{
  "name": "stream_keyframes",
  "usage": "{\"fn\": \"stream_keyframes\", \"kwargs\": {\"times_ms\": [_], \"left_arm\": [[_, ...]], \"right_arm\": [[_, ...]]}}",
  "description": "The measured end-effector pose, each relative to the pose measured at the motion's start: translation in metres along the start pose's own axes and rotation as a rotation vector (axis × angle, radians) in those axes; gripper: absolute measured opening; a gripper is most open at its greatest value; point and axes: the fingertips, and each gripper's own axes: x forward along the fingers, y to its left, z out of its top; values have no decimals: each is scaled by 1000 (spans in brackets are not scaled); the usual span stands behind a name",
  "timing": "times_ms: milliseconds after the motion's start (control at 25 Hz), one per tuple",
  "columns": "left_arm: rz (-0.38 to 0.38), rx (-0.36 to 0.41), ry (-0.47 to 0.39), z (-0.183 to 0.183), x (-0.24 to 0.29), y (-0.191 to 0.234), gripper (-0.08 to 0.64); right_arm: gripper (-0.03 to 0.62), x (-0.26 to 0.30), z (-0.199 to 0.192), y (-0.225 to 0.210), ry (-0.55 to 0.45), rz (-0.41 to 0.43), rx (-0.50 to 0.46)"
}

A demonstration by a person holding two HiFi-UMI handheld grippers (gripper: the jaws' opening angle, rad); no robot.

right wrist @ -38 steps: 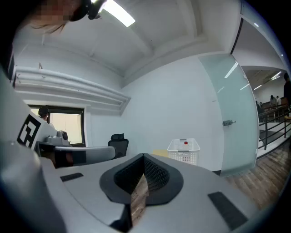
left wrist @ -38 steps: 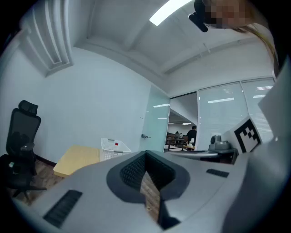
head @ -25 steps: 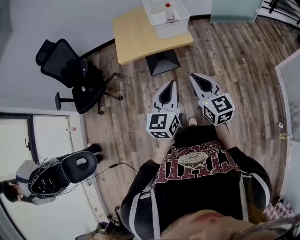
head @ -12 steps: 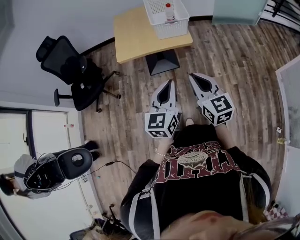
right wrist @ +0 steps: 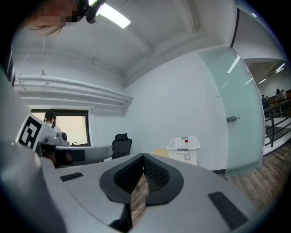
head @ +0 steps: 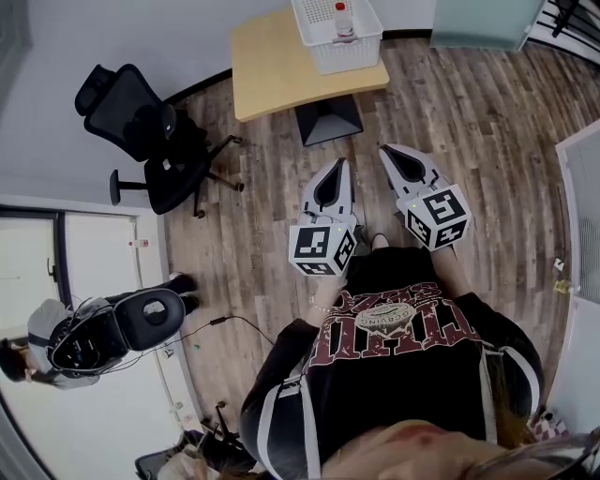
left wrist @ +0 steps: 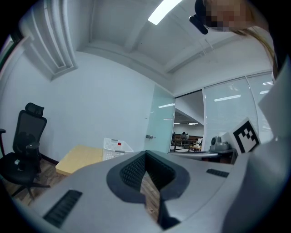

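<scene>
Wood-plank floor [head: 469,112] fills most of the head view, with a pale wall [head: 141,28] running along the top and a frosted glass door [head: 478,23] at the upper right. A small table [head: 272,56] stands against that wall, and a white basket [head: 352,56] sits at its far edge, likely pushed back there so that the near part of the top stays usable. A bottle [head: 344,19] with a red cap stands inside the basket, whose walls would keep it from tipping. A black office chair [head: 141,122] is parked to the left of the table, turned away from it. Another person [head: 33,342] shows at the lower left edge.

The left gripper [head: 339,165] and the right gripper [head: 384,150] are held side by side, just in front of the wearer's chest, with their tips aimed toward the table. Both are well apart from it — neither touches anything. Each gripper view looks level across the room at the basket rather than down at a surface, which suits arms carried at rest height.

The left gripper's jaws are pressed together at the tips, with only a sliver of floor showing through the notch behind them and nothing between them. The right gripper's jaws are closed the same way and also bare — probably their idle posture, since there is nothing in them to grip.
</scene>
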Motion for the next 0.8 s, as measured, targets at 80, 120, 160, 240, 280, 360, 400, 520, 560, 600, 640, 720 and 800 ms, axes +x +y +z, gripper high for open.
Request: {"fn": "stream_keyframes", "kwargs": {"times_ms": [80, 120, 160, 240, 280, 360, 400, 520, 560, 600, 640, 720, 800], "left_arm": [[3, -4, 2, -1, 2, 3, 48], [4, -5, 3, -1, 3, 5, 48], [4, -6, 4, -1, 5, 7, 47], [6, -4, 3, 2, 8, 11, 48], [6, -2, 3, 3, 9, 13, 47], [0, -2, 3, 4, 12, 16, 47], [-5, -4, 3, 4, 14, 17, 48], [-13, -9, 9, 4, 19, 23, 48], [-17, -10, 11, 4, 21, 25, 48], [-20, -11, 12, 4, 23, 27, 46], [-24, -13, 14, 5, 25, 30, 48], [-29, -18, 15, 6, 30, 35, 48], [-31, -20, 16, 7, 35, 42, 46]], "right_arm": [[18, 3, -1, 0, 2, 4, 2], [18, 5, -1, 0, 3, 6, 2], [18, 7, 0, 0, 4, 8, 1], [18, 12, 1, -1, 5, 11, -1], [18, 14, 2, -1, 6, 10, -3], [18, 19, 3, -2, 6, 7, -6], [18, 22, 4, -2, 7, 6, -7], [18, 31, 5, -3, 10, 6, -6], [18, 34, 5, -4, 10, 3, -6], [18, 37, 6, -5, 11, -2, -8], [18, 40, 6, -6, 12, -7, -9], [18, 47, 7, -8, 16, -11, -9], [18, 55, 7, -10, 21, -15, -8]]}}
